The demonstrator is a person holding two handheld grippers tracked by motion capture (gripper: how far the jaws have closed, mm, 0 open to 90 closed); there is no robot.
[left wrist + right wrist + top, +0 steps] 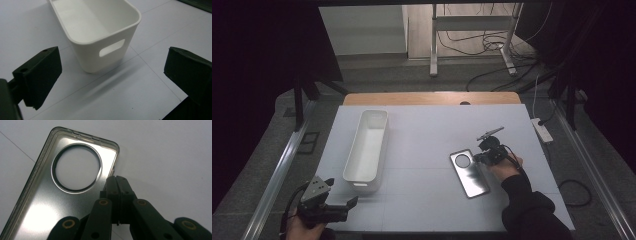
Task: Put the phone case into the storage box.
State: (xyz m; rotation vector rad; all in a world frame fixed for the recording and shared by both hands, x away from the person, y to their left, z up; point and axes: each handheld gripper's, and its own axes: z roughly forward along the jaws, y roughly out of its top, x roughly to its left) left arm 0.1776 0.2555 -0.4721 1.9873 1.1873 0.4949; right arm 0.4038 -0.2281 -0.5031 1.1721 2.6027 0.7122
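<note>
My right gripper (117,178) pinches the phone case (62,192) wall, hiding that edge; the case is clear, round cutout. Left gripper (110,75) gapes wide.

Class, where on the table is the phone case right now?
In the high view, the phone case lies flat right of centre, well right of the white bin, with the right gripper at its right edge.

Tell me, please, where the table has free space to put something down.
Free patches: between the white bin and the phone case; the far strip beyond both; the near edge between the two grippers. Crowded: around the right gripper at the case's edge.
</note>
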